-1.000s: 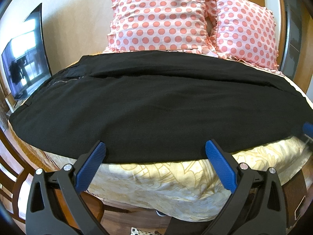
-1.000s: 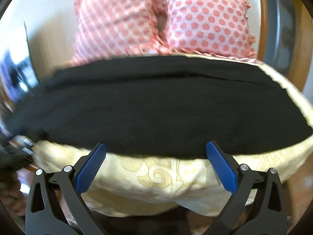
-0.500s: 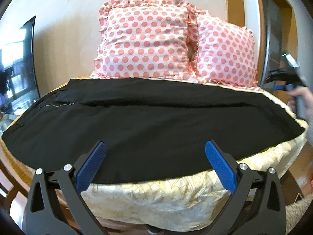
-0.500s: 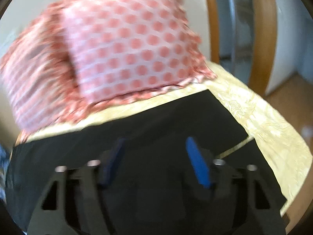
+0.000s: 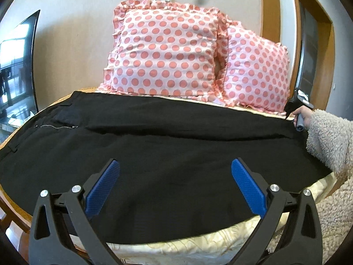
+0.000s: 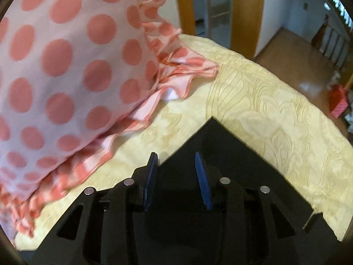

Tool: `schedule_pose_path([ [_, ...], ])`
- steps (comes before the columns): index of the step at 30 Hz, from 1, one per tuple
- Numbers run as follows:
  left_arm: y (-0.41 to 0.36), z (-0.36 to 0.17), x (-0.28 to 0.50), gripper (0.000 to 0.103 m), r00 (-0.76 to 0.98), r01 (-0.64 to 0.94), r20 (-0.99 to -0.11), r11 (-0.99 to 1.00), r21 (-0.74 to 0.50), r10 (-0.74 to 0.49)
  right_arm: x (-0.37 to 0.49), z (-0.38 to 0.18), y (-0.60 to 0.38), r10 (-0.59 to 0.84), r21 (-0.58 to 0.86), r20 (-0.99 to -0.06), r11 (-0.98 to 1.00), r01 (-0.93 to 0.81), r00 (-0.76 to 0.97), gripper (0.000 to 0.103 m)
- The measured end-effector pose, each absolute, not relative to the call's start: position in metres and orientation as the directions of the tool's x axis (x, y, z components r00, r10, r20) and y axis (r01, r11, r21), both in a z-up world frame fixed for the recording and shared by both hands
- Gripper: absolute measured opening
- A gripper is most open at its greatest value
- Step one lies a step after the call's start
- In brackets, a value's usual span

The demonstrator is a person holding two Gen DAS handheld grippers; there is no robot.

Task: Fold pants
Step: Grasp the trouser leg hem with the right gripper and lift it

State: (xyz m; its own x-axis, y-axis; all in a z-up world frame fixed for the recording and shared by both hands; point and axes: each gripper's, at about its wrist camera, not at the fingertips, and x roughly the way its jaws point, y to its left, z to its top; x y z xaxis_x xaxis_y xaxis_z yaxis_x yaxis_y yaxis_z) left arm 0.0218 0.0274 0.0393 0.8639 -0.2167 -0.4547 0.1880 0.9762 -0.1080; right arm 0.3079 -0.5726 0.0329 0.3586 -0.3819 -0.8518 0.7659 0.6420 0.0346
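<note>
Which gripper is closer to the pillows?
Right. The right gripper sits at the pants' far corner, beside a pillow. The left gripper hovers over the near edge.

It is a bedroom at home: two pink spotted pillows [image 5: 167, 53] sit on a bed with a yellow patterned cover [image 6: 264, 101], a flat black TV [image 5: 17, 66] beside it.

So the pants [image 5: 167, 154] are spread flat across the bedspread [image 5: 198, 245], waist end on the left, leg ends on the right. Two pillows [image 5: 165, 53] lean on the wall behind them, side by side. TV [image 5: 15, 70] is off to the left. Left gripper [image 5: 175, 186] sits over the near edge, right gripper [image 6: 176, 176] over the far right hem corner.
</note>
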Motion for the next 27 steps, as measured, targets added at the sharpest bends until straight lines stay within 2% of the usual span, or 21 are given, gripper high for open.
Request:
schedule_pose_path([
  [2, 0.030, 0.041, 0.026, 0.101, 0.863, 0.172, -0.463, 0.979, -0.107, -0.202, 0.310, 0.031, -0.575, -0.399, 0.012, -0.845, 0.650, 0.760, 0.355, 0.035],
  [3, 0.032, 0.042, 0.026, 0.101, 0.864, 0.165, -0.462, 0.980, -0.109, -0.197, 0.307, 0.031, -0.578, -0.400, 0.020, -0.840, 0.651, 0.759, 0.366, 0.029],
  [4, 0.034, 0.043, 0.027, 0.101, 0.866, 0.158, -0.460, 0.981, -0.116, -0.194, 0.303, 0.030, -0.582, -0.400, 0.028, -0.837, 0.651, 0.759, 0.374, 0.016],
  [5, 0.035, 0.044, 0.028, 0.101, 0.867, 0.153, -0.459, 0.980, -0.124, -0.194, 0.296, 0.030, -0.587, -0.378, 0.069, -0.832, 0.656, 0.752, 0.406, 0.008],
  [7, 0.037, 0.045, 0.028, 0.101, 0.864, 0.148, -0.463, 0.979, -0.138, -0.196, 0.277, 0.032, -0.598, -0.298, 0.197, -0.821, 0.653, 0.731, 0.487, 0.002],
  [10, 0.037, 0.045, 0.025, 0.101, 0.859, 0.152, -0.469, 0.977, -0.149, -0.205, 0.237, 0.045, -0.604, -0.213, 0.373, -0.742, 0.657, 0.655, 0.635, 0.002],
  [12, 0.035, 0.045, 0.022, 0.101, 0.859, 0.152, -0.470, 0.977, -0.147, -0.204, 0.197, 0.066, -0.601, -0.169, 0.461, -0.649, 0.688, 0.561, 0.741, 0.002],
  [15, 0.034, 0.048, 0.015, 0.101, 0.862, 0.162, -0.457, 0.974, -0.158, -0.217, 0.127, 0.091, -0.579, -0.097, 0.552, -0.529, 0.715, 0.429, 0.843, 0.002],
  [18, 0.031, 0.053, 0.010, 0.101, 0.867, 0.164, -0.444, 0.971, -0.171, -0.225, 0.057, 0.097, -0.548, -0.041, 0.590, -0.460, 0.732, 0.340, 0.887, 0.002],
  [20, 0.031, 0.056, 0.009, 0.101, 0.867, 0.159, -0.442, 0.969, -0.190, -0.228, 0.020, 0.090, -0.534, -0.041, 0.595, -0.454, 0.730, 0.336, 0.890, 0.002],
  [22, 0.032, 0.061, 0.010, 0.101, 0.871, 0.138, -0.442, 0.970, -0.199, -0.215, -0.004, 0.069, -0.532, -0.020, 0.619, -0.490, 0.696, 0.364, 0.872, 0.002],
  [25, 0.034, 0.072, 0.021, 0.101, 0.874, 0.060, -0.468, 0.984, -0.168, -0.133, -0.002, 0.041, -0.547, 0.031, 0.658, -0.535, 0.642, 0.394, 0.844, 0.002],
  [27, 0.038, 0.079, 0.029, 0.101, 0.869, 0.021, -0.486, 0.988, -0.155, -0.095, -0.007, 0.036, -0.549, 0.058, 0.687, -0.532, 0.613, 0.390, 0.845, 0.002],
])
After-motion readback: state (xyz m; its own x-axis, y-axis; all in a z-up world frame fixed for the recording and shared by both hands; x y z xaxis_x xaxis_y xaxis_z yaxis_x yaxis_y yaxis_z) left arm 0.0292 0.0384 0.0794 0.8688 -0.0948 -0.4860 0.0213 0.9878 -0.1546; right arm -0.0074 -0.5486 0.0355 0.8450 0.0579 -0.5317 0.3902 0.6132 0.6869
